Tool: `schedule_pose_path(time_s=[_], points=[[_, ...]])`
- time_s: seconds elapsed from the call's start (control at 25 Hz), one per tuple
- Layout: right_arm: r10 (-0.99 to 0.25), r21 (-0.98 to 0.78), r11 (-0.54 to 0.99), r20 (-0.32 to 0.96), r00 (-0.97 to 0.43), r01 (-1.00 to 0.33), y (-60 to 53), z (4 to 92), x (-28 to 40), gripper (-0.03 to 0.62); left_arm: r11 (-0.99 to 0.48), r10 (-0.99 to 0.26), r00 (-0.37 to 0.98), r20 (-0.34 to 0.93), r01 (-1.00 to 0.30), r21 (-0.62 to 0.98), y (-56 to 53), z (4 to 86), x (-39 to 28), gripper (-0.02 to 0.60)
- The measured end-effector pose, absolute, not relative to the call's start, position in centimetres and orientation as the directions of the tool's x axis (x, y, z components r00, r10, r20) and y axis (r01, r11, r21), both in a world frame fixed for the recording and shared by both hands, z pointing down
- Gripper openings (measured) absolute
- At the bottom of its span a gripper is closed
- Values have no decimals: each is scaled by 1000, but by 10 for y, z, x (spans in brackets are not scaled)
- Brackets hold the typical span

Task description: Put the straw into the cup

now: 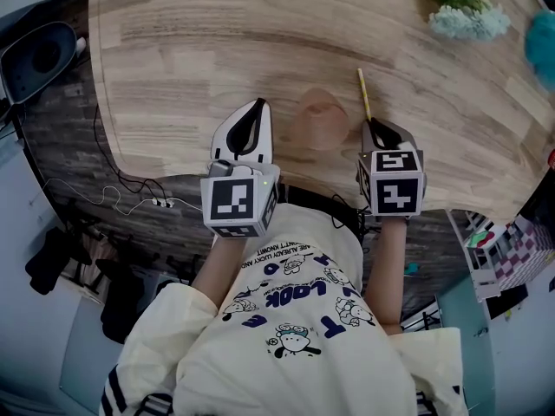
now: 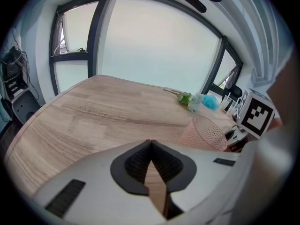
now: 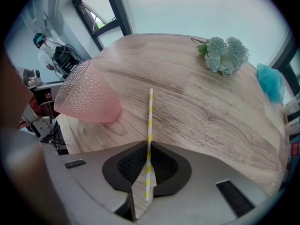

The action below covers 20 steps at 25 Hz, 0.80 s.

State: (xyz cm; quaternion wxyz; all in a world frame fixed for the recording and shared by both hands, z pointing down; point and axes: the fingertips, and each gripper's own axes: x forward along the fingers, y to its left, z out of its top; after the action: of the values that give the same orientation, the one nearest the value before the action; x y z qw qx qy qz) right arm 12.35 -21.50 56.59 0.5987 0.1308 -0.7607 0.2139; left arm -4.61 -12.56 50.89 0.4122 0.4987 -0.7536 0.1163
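Clamping straw (image 3: 150, 118), right gripper (image 3: 148, 146); stripes show only in its view.

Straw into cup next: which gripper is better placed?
Right. The right gripper is shut on the straw, the cup close beside it; the left gripper is shut, holding nothing.

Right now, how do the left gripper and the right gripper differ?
The left gripper is shut on nothing; the right gripper is shut on the straw. In the head view, the left gripper is left of the cup, the right gripper right of it. Both hang over the near edge of the table.
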Motion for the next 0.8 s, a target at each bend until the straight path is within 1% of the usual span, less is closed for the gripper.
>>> schedule_pose_path(time_s=[0.2, 0.48, 0.8], points=[[35, -198, 839, 949, -312, -507, -218, 556, 119, 20, 467, -673, -174, 719, -853, 231, -126, 502, -50, 32], [-49, -190, 802, 924, -380, -566, -226, 534, 111, 20, 448, -703, -177, 689, -862, 236, -124, 490, -55, 32], [-209, -196, 726, 850, -483, -659, -237, 495, 103, 20, 400, -754, -172, 634, -886, 234, -126, 467, -63, 32]])
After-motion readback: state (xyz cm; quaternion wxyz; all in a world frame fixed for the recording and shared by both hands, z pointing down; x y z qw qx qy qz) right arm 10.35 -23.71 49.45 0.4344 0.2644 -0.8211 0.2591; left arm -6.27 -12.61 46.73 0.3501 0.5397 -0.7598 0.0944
